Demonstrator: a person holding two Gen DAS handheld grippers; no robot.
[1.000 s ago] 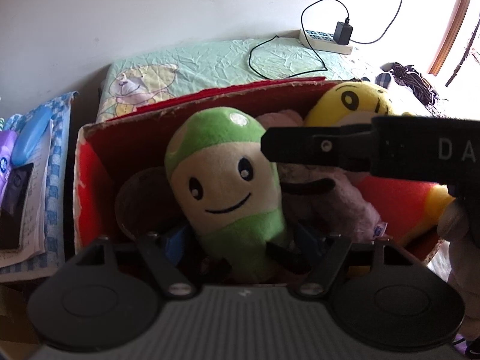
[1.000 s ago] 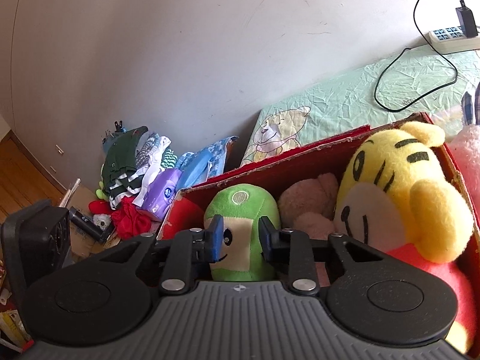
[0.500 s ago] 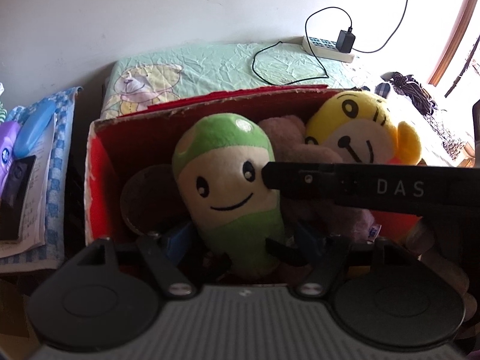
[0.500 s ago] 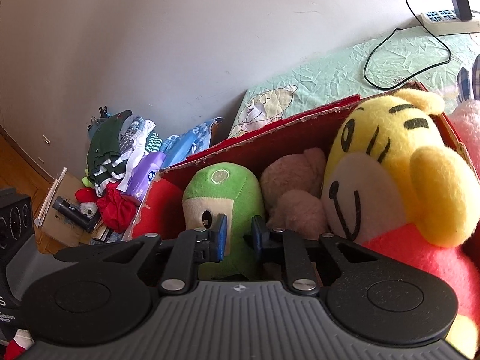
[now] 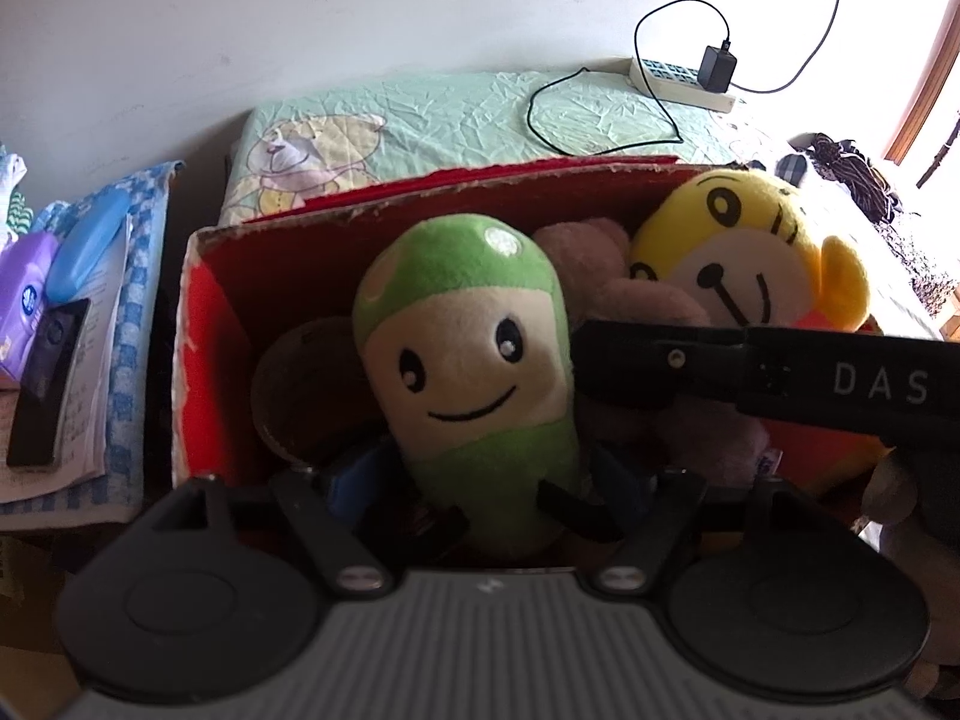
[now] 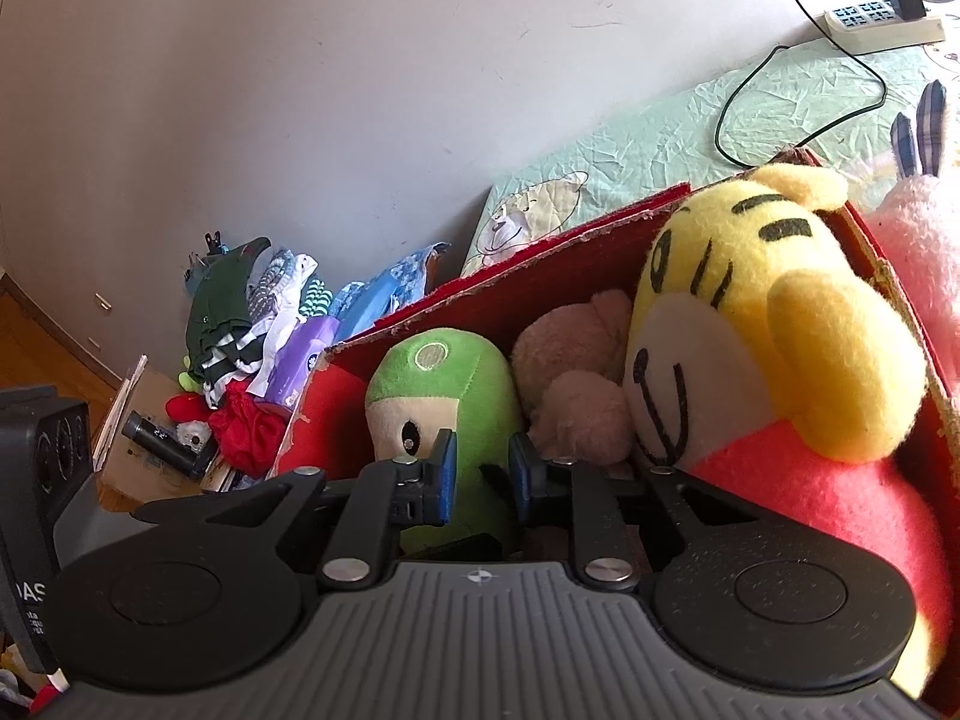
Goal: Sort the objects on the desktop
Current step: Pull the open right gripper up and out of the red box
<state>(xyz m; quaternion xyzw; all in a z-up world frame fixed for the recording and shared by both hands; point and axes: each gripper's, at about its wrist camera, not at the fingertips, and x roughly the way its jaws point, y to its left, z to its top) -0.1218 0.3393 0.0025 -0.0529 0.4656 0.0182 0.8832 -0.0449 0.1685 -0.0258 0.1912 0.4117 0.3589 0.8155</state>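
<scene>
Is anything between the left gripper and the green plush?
Nothing visible. The left gripper already straddles the green plush in the red box, its jaws open on either side. The right gripper only crosses beside it.

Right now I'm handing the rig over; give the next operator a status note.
Left tool: open, pads either side of the green plush, not clamped.
Right tool: narrow gap, tip beside that plush's face, nothing clearly gripped.
Done: green plush, tan plush and yellow plush sit in the red box.
Left: probably back both tools out; the pink plush outside the box looks unsorted.
</scene>
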